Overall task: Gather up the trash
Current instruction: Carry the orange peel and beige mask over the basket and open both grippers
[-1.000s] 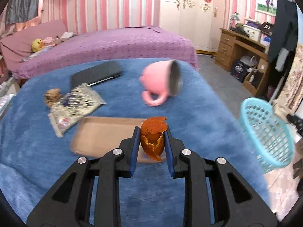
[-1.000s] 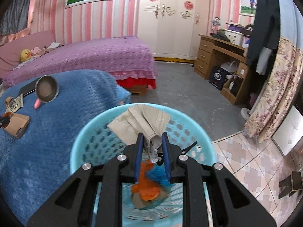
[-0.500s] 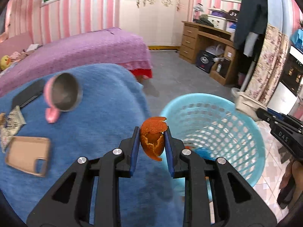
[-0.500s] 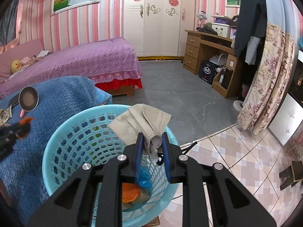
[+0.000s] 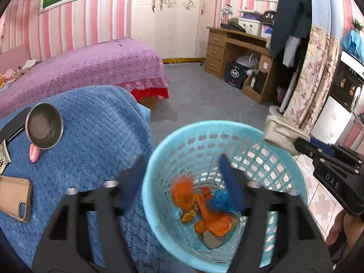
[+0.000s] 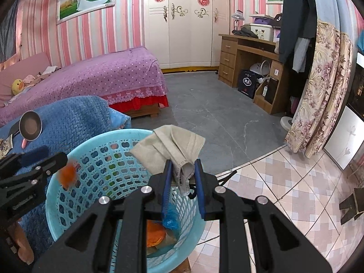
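My left gripper (image 5: 182,179) is open over the light-blue basket (image 5: 159,159), its fingers blurred. The orange peel (image 5: 182,191) is loose and falling into the basket; it also shows blurred in the right wrist view (image 6: 67,174) just off the left gripper (image 6: 43,159). Orange and blue scraps (image 5: 213,218) lie on the basket's bottom. My right gripper (image 6: 182,177) is shut on a beige face mask (image 6: 173,145) and holds it above the basket's (image 6: 68,182) right rim; it also shows in the left wrist view (image 5: 282,134).
A blue blanket (image 5: 91,125) to the left bears a pink metal-lined cup (image 5: 43,132), a phone in a tan case (image 5: 16,198), a wrapper (image 5: 3,161) and a dark phone (image 5: 13,125). A purple bed (image 6: 91,75), a desk (image 6: 248,52) and grey floor (image 6: 216,118) lie beyond.
My left gripper swung from the blanket to above the basket and opened, dropping the orange peel. The right gripper still holds the mask at the basket.
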`<control>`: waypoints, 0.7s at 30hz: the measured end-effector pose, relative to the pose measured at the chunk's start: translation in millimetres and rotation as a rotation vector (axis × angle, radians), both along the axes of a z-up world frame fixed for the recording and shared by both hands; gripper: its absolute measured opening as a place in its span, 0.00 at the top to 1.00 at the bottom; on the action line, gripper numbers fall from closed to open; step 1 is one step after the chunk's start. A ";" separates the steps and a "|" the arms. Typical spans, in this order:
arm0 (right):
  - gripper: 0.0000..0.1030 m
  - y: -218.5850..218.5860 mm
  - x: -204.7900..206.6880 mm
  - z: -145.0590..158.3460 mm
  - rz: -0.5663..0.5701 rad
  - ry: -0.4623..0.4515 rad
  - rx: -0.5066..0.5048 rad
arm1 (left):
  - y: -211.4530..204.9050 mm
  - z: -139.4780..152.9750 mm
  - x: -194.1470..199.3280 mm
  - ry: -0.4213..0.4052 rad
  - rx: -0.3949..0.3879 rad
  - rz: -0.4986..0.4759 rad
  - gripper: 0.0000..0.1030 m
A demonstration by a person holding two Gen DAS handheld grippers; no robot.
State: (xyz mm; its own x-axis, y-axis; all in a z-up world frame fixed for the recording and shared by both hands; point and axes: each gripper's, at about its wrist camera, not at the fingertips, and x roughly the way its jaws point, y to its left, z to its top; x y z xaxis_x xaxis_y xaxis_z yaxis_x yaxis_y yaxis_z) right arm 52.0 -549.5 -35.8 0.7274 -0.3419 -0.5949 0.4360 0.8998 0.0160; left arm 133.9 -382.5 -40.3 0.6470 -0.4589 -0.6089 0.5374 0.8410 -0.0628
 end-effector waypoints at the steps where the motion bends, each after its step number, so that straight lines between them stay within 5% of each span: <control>1: 0.80 0.8 0.3 -0.4 0.001 0.001 0.000 | 2.4 1.3 0.8 -0.006 0.001 0.004 0.27; 6: 0.80 3.2 2.7 -0.1 0.010 0.006 -0.009 | 27.7 12.4 8.3 -0.039 -0.001 0.061 0.11; 16: 0.76 20.2 14.6 0.1 0.033 0.029 -0.035 | 72.0 17.8 23.7 -0.027 -0.015 0.150 0.08; 17: 0.73 20.9 17.0 -0.5 0.036 0.037 -0.031 | 74.7 17.9 24.1 -0.028 -0.013 0.155 0.08; 19: 0.44 24.7 21.4 -3.9 0.031 0.057 -0.040 | 81.7 18.0 24.1 -0.032 -0.012 0.166 0.08; 21: 0.36 27.1 23.5 -4.3 0.023 0.067 -0.053 | 86.2 18.8 23.8 -0.032 -0.012 0.172 0.08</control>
